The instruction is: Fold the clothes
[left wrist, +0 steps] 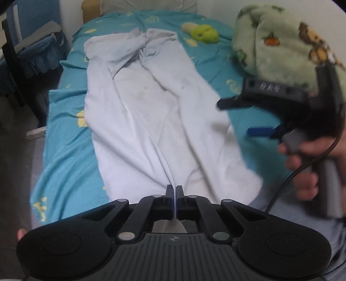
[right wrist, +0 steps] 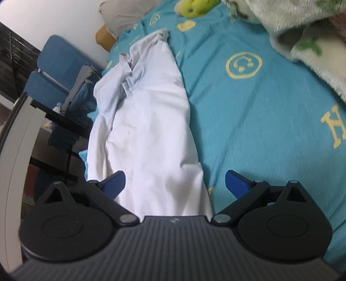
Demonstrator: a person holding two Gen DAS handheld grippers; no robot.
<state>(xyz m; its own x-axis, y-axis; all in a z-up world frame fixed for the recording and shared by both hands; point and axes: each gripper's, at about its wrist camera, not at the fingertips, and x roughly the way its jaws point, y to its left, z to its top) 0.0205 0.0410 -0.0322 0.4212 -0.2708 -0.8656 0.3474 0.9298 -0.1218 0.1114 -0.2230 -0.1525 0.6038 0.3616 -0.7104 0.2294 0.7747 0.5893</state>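
a: nearest the lens in the left wrist view, what does the left gripper (left wrist: pixel 174 190) do?
b: its two fingers are pressed together, pinching a raised ridge of the pale garment (left wrist: pixel 151 121) at the near hem. the tool tilts steeply down toward the bed.

a: and the right gripper (right wrist: pixel 175 183)?
b: its blue-padded fingers (right wrist: pixel 235 183) stand spread wide, angled down over the near end of the same garment. the cloth lies between and below them; the pads are not pressing on it. the left-hand pad overlaps the cloth's edge in the picture, the right-hand pad sits over the bedsheet (right wrist: pixel 248 121).

a: is the right tool seen from outside as well?
b: yes. in the left wrist view it appears blurred at the right, with a hand (left wrist: pixel 302 164) wrapped around its grey handle and a dark cable hanging from it.

a: where does the garment lie?
b: lengthwise on the turquoise bedsheet with yellow prints, running from the grippers away toward the head of the bed. its far end is bunched and creased.

a: what lies farther off?
b: a green fleece blanket (left wrist: pixel 279 43) heaped to the right, a small green plush toy (left wrist: pixel 203 32) beyond the garment, a pillow (right wrist: pixel 121 15) at the head, and a blue chair (right wrist: pixel 58 71) beside the bed at the left.
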